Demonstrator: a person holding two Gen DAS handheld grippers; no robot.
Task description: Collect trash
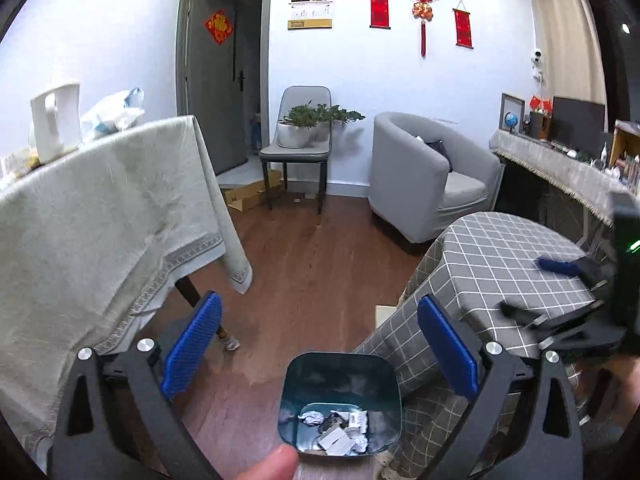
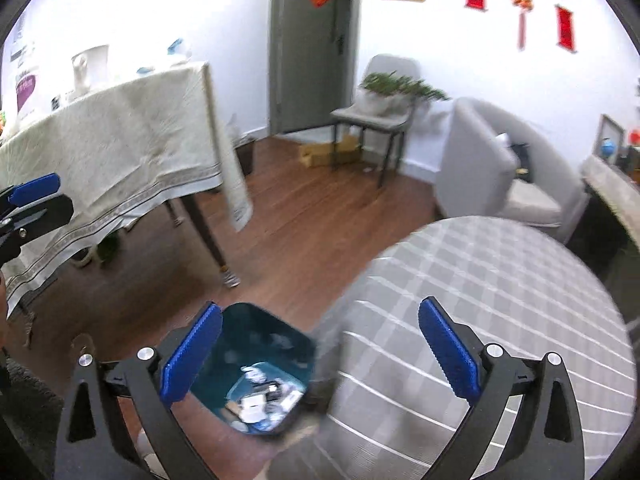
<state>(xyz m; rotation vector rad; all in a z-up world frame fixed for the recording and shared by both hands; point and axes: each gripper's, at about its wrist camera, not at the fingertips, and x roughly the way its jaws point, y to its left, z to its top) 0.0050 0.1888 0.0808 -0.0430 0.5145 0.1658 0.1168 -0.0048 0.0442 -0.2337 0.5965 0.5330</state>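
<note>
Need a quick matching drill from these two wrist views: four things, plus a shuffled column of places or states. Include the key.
Things:
1. trash bin
2. potted plant
3. white kettle
4. left gripper

Places or states:
A. on the grey chair by the door
B. jaws open, nothing between them
C. on the floor beside the checked tablecloth, crumpled paper inside
D. on the table with the cream cloth

Pairs: 1-C, 2-A, 3-D, 4-B

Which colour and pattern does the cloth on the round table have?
The tablecloth is grey with a white check; it shows best in the left wrist view.
</note>
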